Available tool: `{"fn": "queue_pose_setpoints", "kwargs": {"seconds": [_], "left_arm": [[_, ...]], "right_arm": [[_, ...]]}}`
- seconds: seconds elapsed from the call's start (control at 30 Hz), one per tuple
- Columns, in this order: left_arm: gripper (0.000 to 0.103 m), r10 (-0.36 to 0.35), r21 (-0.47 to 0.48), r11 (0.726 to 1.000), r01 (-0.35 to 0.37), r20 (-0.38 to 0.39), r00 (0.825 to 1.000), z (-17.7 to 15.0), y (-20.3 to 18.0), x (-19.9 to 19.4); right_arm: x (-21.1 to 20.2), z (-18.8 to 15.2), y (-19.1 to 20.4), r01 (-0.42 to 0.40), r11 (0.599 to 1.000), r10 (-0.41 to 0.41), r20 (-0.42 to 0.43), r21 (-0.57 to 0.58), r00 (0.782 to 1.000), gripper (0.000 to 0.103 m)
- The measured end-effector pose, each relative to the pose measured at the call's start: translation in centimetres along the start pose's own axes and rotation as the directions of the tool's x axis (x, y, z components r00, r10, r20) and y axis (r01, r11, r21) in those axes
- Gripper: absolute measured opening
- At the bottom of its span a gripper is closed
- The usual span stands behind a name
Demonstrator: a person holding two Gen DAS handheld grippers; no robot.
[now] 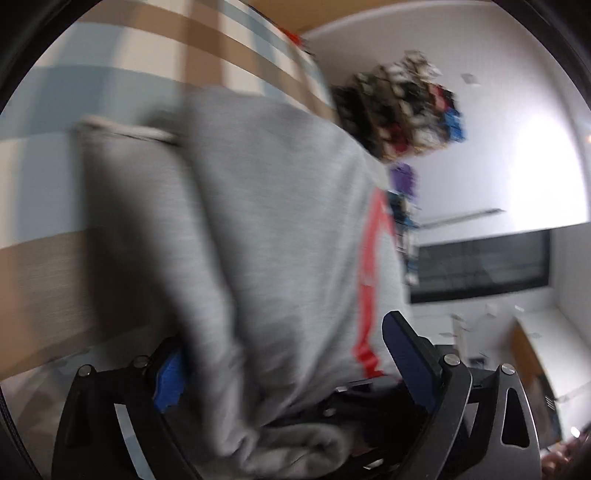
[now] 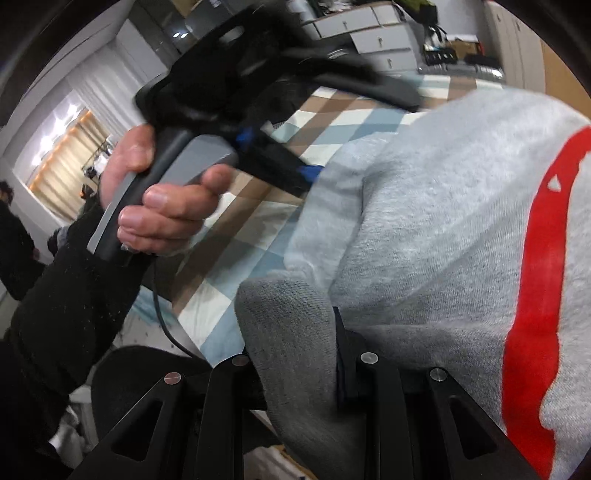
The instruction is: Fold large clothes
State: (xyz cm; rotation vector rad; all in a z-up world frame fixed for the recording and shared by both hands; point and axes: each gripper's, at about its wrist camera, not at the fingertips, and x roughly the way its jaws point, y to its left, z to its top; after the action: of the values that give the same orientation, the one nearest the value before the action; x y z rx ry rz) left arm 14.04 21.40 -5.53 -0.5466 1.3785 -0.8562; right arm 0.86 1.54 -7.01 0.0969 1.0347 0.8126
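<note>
A large grey sweatshirt [image 1: 266,229] with a red print [image 1: 369,266] hangs over a checked blue, white and brown bedcover [image 1: 48,177]. My left gripper [image 1: 284,354] has grey cloth bunched between its blue-padded fingers [image 1: 410,354], which stand fairly wide apart. In the right wrist view the sweatshirt [image 2: 443,229] fills the right side, its red print [image 2: 535,295] showing. My right gripper [image 2: 295,332] is shut on a ribbed grey edge of it. The left gripper [image 2: 258,147], held by a hand [image 2: 162,199], touches the sweatshirt's far edge.
A pile of mixed clothes [image 1: 402,110] lies beyond the bedcover. A white wall and a dark window [image 1: 480,266] are at the right. In the right wrist view white drawers [image 2: 373,33] stand behind, a curtained window [image 2: 66,162] at left. The bedcover [image 2: 258,229] lies underneath.
</note>
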Motion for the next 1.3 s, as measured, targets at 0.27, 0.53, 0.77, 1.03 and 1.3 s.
{"fn": "queue_pose_setpoints", "kwargs": {"seconds": [0.27,0.53,0.77,1.03,1.3], "left_arm": [[0.092,-0.05,0.054,0.997,0.046,0.063,0.997,-1.0,-3.7,-1.5],[0.092,0.032,-0.086,0.996,-0.036,-0.052,0.998,0.6,-2.3,6.7],[0.021,0.0,-0.095,0.995,-0.003,-0.032,0.999,0.6,-3.2,7.0],[0.021,0.007,-0.094,0.996,-0.011,-0.037,0.999,0.4,-3.1,6.6],[0.083,-0.041,-0.086,0.996,0.032,-0.101,0.994,-1.2,-3.4,7.4]], "right_arm": [[-0.6,-0.1,-0.6,-0.012,1.0,0.011,0.019,0.013,1.0,0.025],[-1.4,-1.3,0.1,0.051,0.996,-0.047,0.064,-0.066,0.997,0.027],[-4.6,-1.2,-0.5,-0.23,0.973,0.23,0.035,0.02,0.973,0.089],[-13.4,-1.5,-3.3,-0.441,0.891,0.425,0.146,0.109,0.894,0.091],[-21.5,-1.4,-12.7,-0.085,0.957,-0.008,0.318,0.277,0.948,0.103]]}}
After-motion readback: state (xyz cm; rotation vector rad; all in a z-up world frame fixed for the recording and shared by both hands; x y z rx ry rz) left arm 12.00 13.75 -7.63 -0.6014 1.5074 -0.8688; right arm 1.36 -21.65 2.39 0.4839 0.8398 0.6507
